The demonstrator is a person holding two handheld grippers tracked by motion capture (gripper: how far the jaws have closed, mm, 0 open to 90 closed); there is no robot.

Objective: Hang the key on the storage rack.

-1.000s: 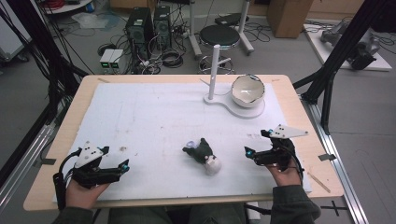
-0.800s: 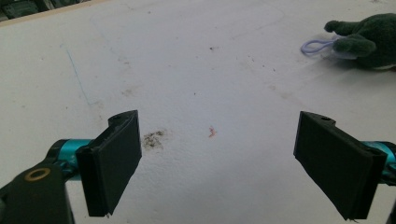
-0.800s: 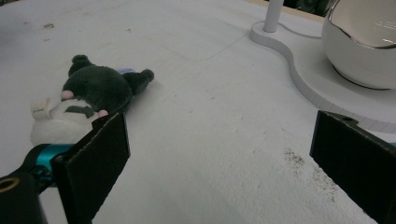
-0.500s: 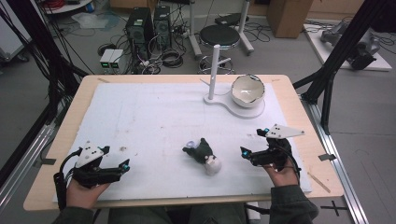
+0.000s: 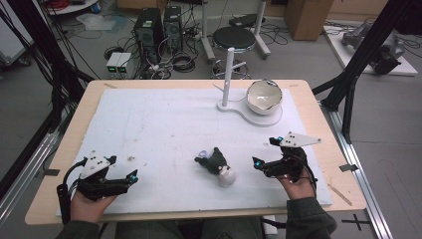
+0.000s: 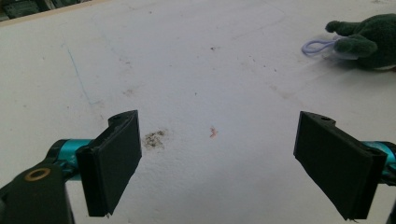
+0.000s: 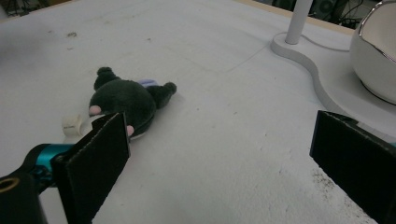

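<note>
A: Where does the plush toy (image 5: 217, 166) lie?
B: On the white surface (image 5: 164, 124), near its front edge, between the two hands; dark green body, pale head toward the person; the face is too small to make out from above.

A: And the right gripper (image 5: 263, 164)?
B: Just beside the toy on its right, not touching it; its fingers (image 7: 95, 163) stand wide apart with nothing between them; in the right gripper view the near finger covers part of the toy (image 7: 126, 101), so the head is mostly hidden; the far finger is cut off by the frame's edge.

A: The left gripper (image 5: 130, 177)?
B: Well apart from the toy, at the front left corner; its fingers (image 6: 114, 158) are spread wide too, over bare, stained foam; in the left gripper view the toy (image 6: 364, 39) sits at the upper right corner, cut off, with a lilac loop (image 6: 317, 46) at its end.

A: Anything else?
B: A white stand (image 5: 234, 105) with an upright post, and a white bowl (image 5: 263, 95) resting on its base, at the far right of the surface; the bowl's rim looks chipped, though that is hard to tell.
</note>
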